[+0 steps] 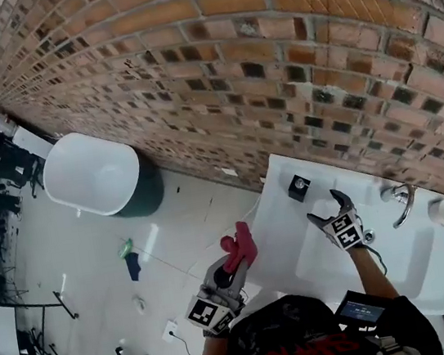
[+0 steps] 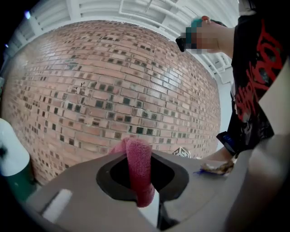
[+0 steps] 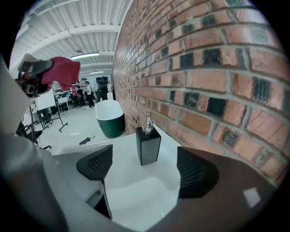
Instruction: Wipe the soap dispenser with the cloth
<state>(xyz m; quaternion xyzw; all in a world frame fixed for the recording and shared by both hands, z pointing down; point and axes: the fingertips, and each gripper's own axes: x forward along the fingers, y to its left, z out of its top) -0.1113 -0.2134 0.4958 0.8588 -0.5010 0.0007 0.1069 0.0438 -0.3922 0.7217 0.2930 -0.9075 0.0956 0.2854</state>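
Now, left gripper (image 2: 142, 188) clamped shut on a rose-red terry cloth (image 2: 139, 163) sticking up between its jaws, right gripper (image 3: 145, 168) spread wide and empty, black square soap dispenser with chrome pump (image 3: 148, 145) upright just ahead, untouched, on the white basin ledge (image 3: 118, 152), beside the red brick wall (image 3: 204, 68).

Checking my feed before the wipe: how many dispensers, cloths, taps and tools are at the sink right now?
dispenser: 1
cloth: 1
tap: 1
tools: 2, left tool and right tool
Total: 5
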